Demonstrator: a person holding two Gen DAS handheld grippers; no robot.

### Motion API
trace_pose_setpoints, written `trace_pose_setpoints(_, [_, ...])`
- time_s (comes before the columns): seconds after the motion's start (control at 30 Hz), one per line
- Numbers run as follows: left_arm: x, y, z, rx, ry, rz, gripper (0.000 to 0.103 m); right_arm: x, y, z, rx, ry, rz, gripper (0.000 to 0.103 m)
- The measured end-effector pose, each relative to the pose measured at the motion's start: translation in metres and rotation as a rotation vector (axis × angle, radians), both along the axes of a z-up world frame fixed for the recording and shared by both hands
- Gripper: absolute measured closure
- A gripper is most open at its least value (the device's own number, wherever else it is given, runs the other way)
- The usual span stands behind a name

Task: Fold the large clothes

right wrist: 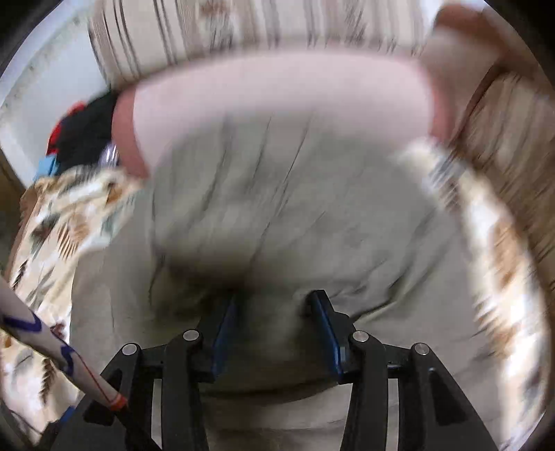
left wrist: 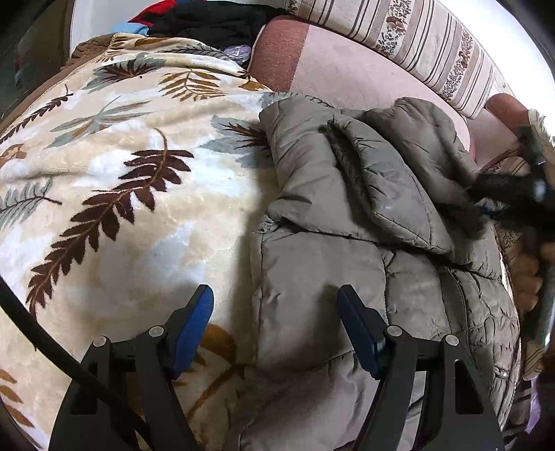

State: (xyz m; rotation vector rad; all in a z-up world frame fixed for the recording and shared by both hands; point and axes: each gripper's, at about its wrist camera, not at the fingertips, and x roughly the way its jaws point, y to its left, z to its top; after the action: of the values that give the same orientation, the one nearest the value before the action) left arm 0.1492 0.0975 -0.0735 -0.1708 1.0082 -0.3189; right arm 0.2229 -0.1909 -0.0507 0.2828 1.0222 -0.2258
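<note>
A grey-green puffer jacket (left wrist: 347,215) lies bunched on a leaf-patterned fleece blanket (left wrist: 114,180), its hood or sleeve folded over on top. My left gripper (left wrist: 275,305) is open and empty, its jaws straddling the jacket's left edge just above the cloth. In the right wrist view, which is blurred by motion, the jacket (right wrist: 277,215) fills the middle. My right gripper (right wrist: 274,301) has its jaws partly apart with jacket fabric bunched between the blue pads (right wrist: 326,329). It also shows in the left wrist view (left wrist: 534,180) as a dark blur at the jacket's right edge.
A pink sheet (left wrist: 347,69) covers the surface behind the jacket. A striped floral cushion (left wrist: 416,38) lies along the back. A pile of dark, red and blue clothes (left wrist: 208,20) sits at the far left corner. A black cable (left wrist: 52,347) runs past the left gripper.
</note>
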Motion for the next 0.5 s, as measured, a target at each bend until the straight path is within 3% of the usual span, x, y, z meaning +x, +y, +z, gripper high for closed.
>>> trace_pose_setpoints(0.03, [0.0, -0.001, 0.001, 0.001, -0.002, -0.006, 0.03, 0.005, 0.01, -0.019, 0.053, 0.047, 0.042, 0.054])
trace_pose_setpoints(0.07, [0.0, -0.002, 0.001, 0.004, -0.004, -0.009, 0.03, 0.007, 0.019, -0.029, 0.041, 0.066, 0.072, 0.054])
trace_pose_setpoints(0.1, [0.0, -0.003, 0.002, 0.007, -0.006, -0.014, 0.03, 0.007, 0.032, -0.032, -0.041, 0.061, 0.099, 0.054])
trace_pose_setpoints(0.17, [-0.001, -0.004, 0.004, 0.012, -0.013, -0.022, 0.03, 0.004, 0.039, -0.021, -0.097, 0.041, 0.111, 0.054])
trace_pose_setpoints(0.33, [-0.004, -0.006, 0.009, 0.028, -0.044, -0.027, 0.03, -0.028, 0.061, 0.019, -0.083, -0.135, 0.123, 0.054])
trace_pose_setpoints(0.43, [-0.003, -0.005, 0.006, 0.033, -0.03, -0.028, 0.03, -0.014, 0.088, -0.007, -0.05, -0.035, 0.199, 0.049])
trace_pose_setpoints(0.5, [-0.003, -0.003, 0.006, 0.029, -0.028, -0.023, 0.03, -0.011, 0.1, -0.016, -0.122, -0.019, 0.195, 0.049])
